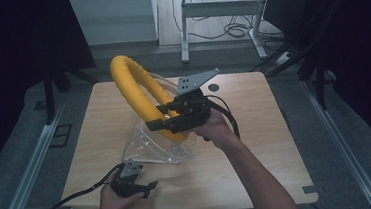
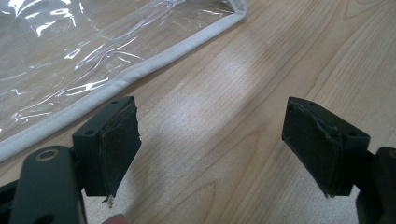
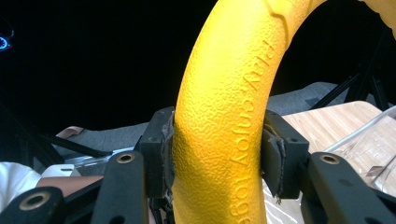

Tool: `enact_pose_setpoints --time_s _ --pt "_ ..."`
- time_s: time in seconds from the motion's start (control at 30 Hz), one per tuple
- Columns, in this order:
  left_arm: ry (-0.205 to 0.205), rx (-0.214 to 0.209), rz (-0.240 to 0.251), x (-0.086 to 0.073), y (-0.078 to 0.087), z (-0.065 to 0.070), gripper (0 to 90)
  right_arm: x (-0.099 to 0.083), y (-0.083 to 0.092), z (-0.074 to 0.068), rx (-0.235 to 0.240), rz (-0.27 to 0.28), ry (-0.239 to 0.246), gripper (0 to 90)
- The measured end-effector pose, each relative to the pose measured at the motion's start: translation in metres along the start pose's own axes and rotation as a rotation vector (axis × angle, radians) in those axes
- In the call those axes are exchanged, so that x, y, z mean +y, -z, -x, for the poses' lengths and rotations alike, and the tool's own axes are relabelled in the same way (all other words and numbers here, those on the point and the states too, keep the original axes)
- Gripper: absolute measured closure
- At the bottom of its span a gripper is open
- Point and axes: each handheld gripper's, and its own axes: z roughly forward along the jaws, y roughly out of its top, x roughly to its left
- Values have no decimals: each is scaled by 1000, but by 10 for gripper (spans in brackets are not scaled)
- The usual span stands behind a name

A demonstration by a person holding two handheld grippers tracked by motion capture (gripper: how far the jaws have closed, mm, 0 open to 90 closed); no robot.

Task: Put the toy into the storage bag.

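Right gripper (image 1: pixel 162 120) clamped on yellow foam ring (image 1: pixel 133 88), lifted partly out of clear plastic bag (image 1: pixel 149 152); left gripper (image 1: pixel 147 187) open near table's front edge; full removal left.

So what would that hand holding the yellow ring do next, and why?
Probably lift the yellow ring a little higher, clear of the clear plastic bag. The right gripper is clamped on it, its lower part looks still inside the bag, and the left gripper waits open beside the bag's edge.

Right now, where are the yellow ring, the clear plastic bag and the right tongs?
yellow ring (image 1: pixel 125 79): high view, upper curve of the ring.
clear plastic bag (image 2: pixel 60 56): left gripper view, its transparent sheet.
right tongs (image 3: pixel 217 156): right gripper view, midway between the fingertips, shut on the ring.
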Motion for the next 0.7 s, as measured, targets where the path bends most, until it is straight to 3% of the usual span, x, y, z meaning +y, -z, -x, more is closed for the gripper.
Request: enact_pose_setpoints --time_s 0.7 --pt "2 1 2 0 -1 0 190 -26 -10 14 -2 -16 -60 513"
